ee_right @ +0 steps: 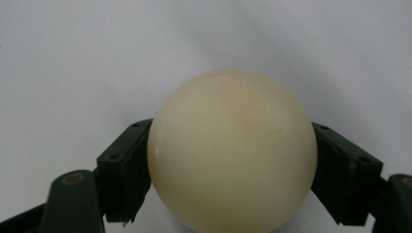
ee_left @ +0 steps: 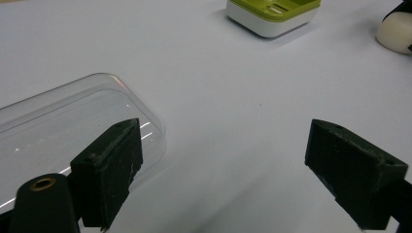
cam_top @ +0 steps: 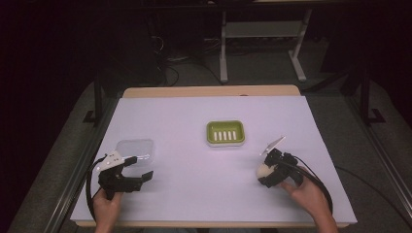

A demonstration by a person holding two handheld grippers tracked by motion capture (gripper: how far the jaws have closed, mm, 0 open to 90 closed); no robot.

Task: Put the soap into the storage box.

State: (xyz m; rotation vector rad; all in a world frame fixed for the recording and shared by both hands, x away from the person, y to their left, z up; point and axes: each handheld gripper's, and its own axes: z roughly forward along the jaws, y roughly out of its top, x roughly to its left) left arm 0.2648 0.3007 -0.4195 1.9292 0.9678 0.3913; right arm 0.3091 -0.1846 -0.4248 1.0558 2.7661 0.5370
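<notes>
A green soap dish with a white base sits near the middle of the white table; it also appears at the top of the left gripper view as the soap dish. A clear plastic lid lies at the left, and the same lid is just behind my left gripper's left jaw. My left gripper is open over bare table, with nothing between its jaws. My right gripper is shut on a cream rounded soap, which also shows as the soap far right.
The white sheet covers a wooden table. Beyond the table's far edge are metal desk legs and cables on a dark floor. Bare table lies between the two grippers.
</notes>
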